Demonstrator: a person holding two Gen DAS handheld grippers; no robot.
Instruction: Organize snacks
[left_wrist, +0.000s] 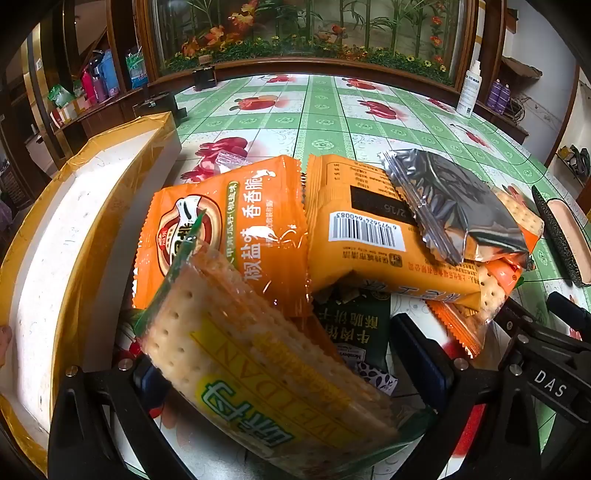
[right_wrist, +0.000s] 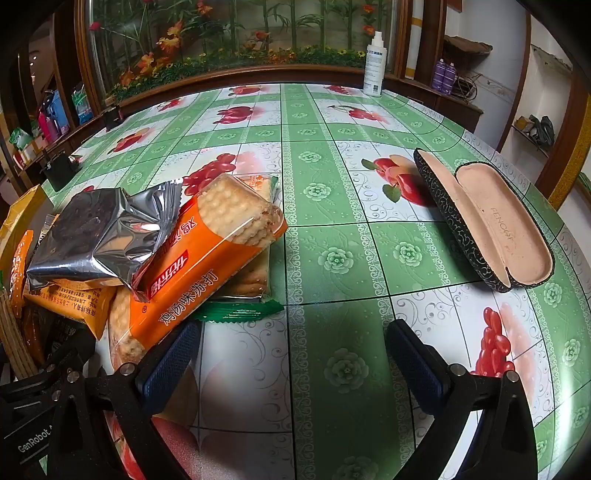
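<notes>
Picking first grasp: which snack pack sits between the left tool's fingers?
The green-edged clear cracker pack, lying between the open left tool; the orange packs and silver pack lie beyond.

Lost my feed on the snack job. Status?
Both tongs open, left tongs straddling cracker pack, right tongs empty. Snack pile unsorted. Open glasses case nearby.

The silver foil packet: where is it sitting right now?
The silver foil packet lies on top of the snack pile, at the left of the right wrist view, overlapping the orange cracker pack.

Fruit-print green tablecloth (right_wrist: 332, 258); glass flower display (right_wrist: 240, 37) behind; wood shelves (left_wrist: 92, 107) L+R; daylight.
</notes>
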